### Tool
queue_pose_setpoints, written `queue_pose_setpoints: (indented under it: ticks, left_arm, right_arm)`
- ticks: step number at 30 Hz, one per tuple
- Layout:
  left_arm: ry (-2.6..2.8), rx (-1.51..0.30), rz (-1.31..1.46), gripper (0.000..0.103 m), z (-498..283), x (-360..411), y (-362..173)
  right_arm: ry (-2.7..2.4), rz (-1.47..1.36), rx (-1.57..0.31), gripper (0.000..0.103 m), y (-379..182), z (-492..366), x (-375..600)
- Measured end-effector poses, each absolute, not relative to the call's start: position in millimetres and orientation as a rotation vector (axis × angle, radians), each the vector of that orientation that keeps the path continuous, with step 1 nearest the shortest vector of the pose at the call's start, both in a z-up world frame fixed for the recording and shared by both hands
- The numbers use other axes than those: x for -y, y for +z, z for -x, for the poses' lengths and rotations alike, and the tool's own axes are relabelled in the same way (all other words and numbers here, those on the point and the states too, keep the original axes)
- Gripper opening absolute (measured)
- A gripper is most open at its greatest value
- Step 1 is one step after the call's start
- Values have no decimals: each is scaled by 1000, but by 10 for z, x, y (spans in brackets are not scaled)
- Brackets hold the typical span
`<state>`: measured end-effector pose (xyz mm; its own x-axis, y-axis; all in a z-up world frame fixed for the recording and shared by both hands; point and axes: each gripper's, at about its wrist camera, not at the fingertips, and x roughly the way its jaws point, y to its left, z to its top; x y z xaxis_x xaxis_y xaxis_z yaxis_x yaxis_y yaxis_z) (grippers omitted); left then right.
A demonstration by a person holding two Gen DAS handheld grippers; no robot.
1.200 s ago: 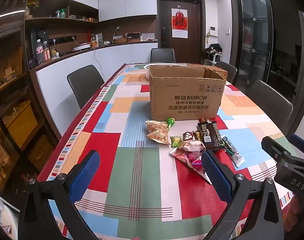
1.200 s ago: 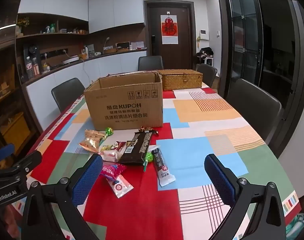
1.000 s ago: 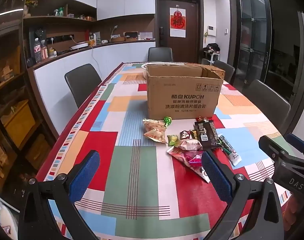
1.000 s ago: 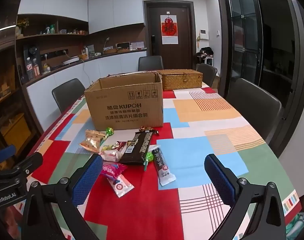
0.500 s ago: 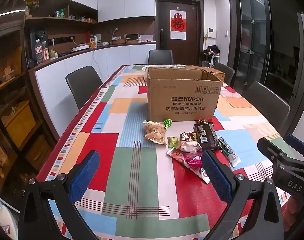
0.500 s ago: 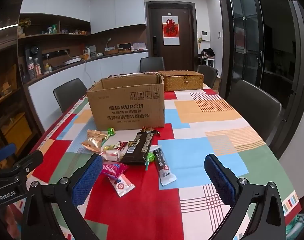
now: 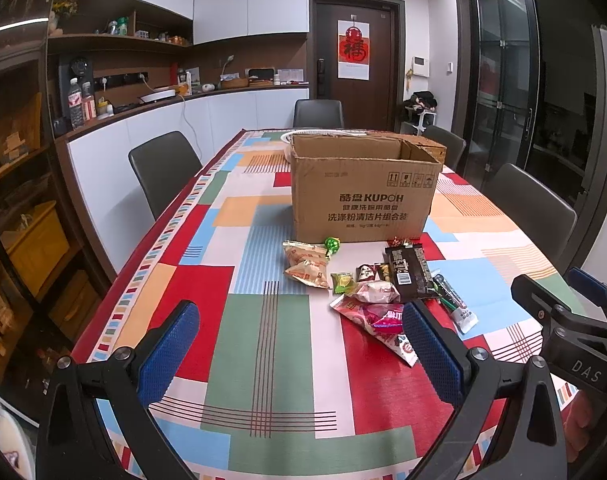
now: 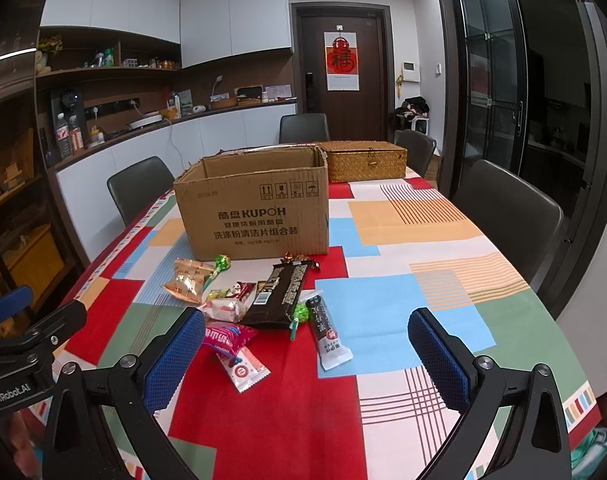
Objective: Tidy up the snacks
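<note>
Snacks (image 8: pixel 263 300) all lie loose on tablecloth (image 8: pixel 383 320) in front of cardboard box (image 8: pixel 255 208); nothing sorted yet. Left gripper (image 7: pixel 299 356) & right gripper (image 8: pixel 303 360) both spread wide, empty.

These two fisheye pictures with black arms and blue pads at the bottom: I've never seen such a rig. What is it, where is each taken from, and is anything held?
No robot here: a person holds one two-finger tool in each hand, each carrying a forward-looking camera. One picture looks along the left tool, the other along the right tool; the blue pads are their fingers. Each tool also shows at the edge of the other's view. Both are open and hold nothing. On the patchwork tablecloth stands an open cardboard box, a woven basket behind it, and loose snacks in front: a dark bar, a pink packet, an orange pouch, a slim black stick pack.
</note>
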<state>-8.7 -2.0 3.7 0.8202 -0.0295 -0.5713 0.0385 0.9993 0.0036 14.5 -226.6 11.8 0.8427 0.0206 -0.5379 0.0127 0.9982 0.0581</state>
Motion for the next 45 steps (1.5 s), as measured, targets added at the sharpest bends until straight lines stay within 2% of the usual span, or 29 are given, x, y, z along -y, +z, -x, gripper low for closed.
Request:
queue_pose_setpoints:
  ticks: [45]
  left_arm:
    - [-64,-628,-19,103,71,62,-9]
  right_arm:
    - [11,-67,-578,102,95,-132,2265]
